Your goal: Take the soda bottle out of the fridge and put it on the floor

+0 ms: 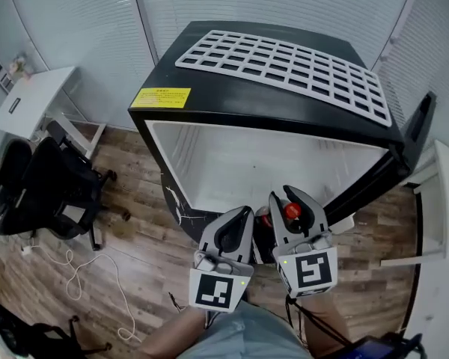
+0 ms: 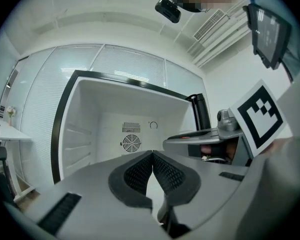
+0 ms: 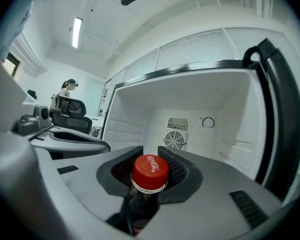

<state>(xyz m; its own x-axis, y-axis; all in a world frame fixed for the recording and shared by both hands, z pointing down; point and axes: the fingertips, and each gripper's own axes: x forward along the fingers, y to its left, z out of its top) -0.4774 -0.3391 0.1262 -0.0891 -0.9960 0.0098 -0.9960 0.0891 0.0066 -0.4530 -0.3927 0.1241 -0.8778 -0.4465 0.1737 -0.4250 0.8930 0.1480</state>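
The soda bottle has a red cap (image 1: 292,211) and a dark neck, and my right gripper (image 1: 287,200) is shut on that neck just below the cap. In the right gripper view the cap (image 3: 150,172) stands between the black pads (image 3: 177,170), in front of the open fridge (image 3: 215,104). My left gripper (image 1: 242,214) is beside it on the left, shut with nothing between its jaws; its pads (image 2: 140,173) meet at the tips. Both grippers hang just outside the black fridge (image 1: 232,47), whose white inside (image 1: 269,163) looks bare.
A white grid rack (image 1: 284,62) lies on the fridge top, and the fridge door (image 1: 419,129) stands open at the right. A black office chair (image 1: 52,189) and a white desk (image 1: 30,99) are at the left. A cable (image 1: 78,275) lies on the wooden floor (image 1: 142,238).
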